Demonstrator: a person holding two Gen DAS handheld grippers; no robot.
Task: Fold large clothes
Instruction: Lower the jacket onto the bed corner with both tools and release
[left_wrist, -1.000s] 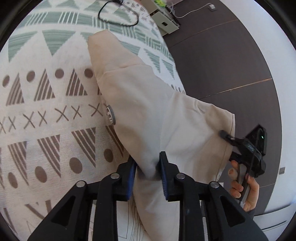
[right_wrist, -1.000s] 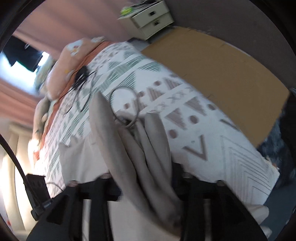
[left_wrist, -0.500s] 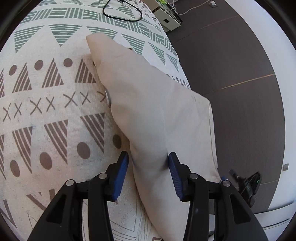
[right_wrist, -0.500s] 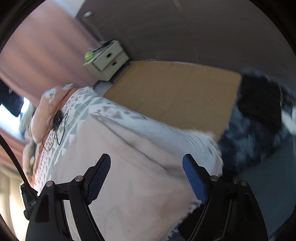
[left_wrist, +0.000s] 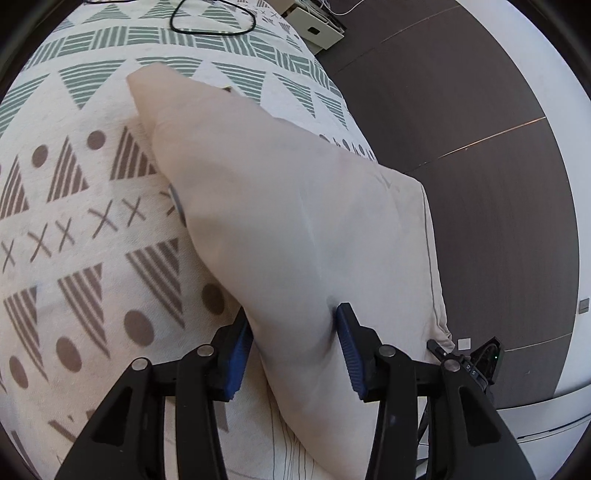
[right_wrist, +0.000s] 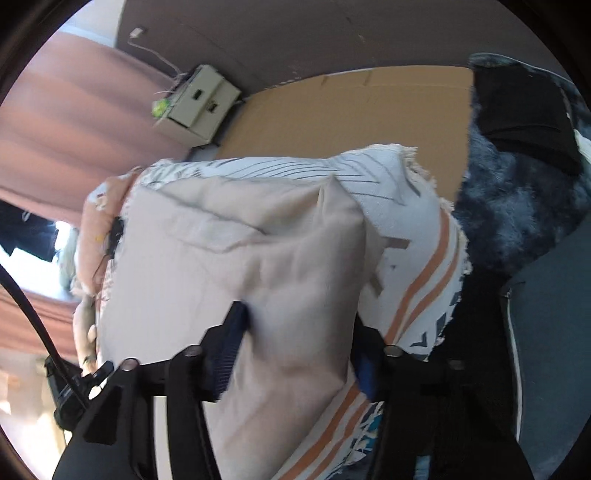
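Left tool (left_wrist: 293, 338) is angled downward, blue pads partly apart with cloth bunched between them. Right tool (right_wrist: 299, 350) also tips down, its jaws closing with fabric between them. Bit of a hand (right_wrist: 85, 332) shows by the left one.

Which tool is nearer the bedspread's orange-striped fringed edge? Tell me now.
Right. The right tool, jaws closing with the beige garment between them, sits directly beside the orange-striped edge. The left tool is across the garment, away from it.
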